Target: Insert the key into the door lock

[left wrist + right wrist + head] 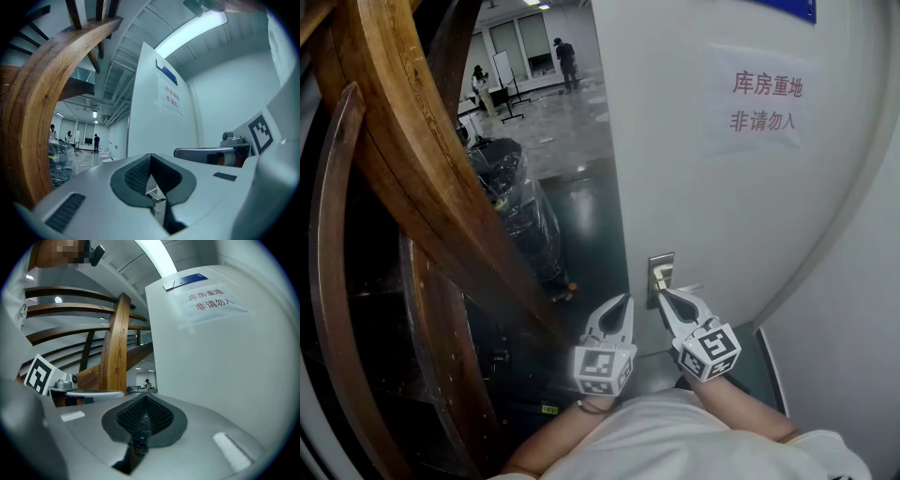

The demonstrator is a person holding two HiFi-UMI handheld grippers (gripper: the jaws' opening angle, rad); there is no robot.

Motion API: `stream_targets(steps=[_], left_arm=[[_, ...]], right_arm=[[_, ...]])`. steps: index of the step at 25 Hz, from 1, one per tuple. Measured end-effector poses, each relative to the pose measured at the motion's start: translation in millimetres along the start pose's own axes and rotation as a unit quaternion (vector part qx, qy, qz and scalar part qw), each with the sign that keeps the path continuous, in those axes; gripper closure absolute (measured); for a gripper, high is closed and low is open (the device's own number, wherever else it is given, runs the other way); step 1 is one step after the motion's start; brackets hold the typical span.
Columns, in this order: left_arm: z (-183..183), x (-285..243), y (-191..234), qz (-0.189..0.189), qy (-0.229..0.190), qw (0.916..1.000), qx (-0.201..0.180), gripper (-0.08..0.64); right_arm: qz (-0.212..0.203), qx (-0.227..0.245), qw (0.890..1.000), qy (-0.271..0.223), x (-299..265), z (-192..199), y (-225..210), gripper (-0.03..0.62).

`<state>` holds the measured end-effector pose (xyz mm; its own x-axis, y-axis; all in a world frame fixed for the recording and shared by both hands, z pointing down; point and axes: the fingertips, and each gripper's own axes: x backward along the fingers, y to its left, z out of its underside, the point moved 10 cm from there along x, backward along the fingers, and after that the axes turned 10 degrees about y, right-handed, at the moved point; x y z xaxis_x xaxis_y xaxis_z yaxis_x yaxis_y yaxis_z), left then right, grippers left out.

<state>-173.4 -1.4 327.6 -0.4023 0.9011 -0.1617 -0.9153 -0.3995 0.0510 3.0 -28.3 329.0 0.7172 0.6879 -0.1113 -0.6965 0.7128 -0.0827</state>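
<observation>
A white door (722,187) carries a silver lock plate (661,262) near its left edge. A small pale key (660,280) shows against the plate, just beyond the tip of my right gripper (666,293). That gripper is shut, and in its own view something dark sits low between its meshed pads (154,416). My left gripper (626,300) is shut, beside the door's edge just left of the plate. In the left gripper view its tip (150,156) points up along the door (154,122), and the lock is hidden.
A paper sign with red print (759,98) is taped on the door. A curved wooden stair rail (412,169) rises close on the left, with plastic-wrapped goods (511,187) behind it. People (567,61) stand far off in the hall. A white wall (853,309) lies at the right.
</observation>
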Motion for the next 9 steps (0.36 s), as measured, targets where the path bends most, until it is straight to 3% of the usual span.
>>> stream_targets(steps=[9], left_arm=[[-0.5,3.3,2.7,0.006,-0.002,1.0000,0.002,0.555]], right_arm=[[0.012,0.007,1.000,0.000,-0.1,-3.2,6.4,0.592]])
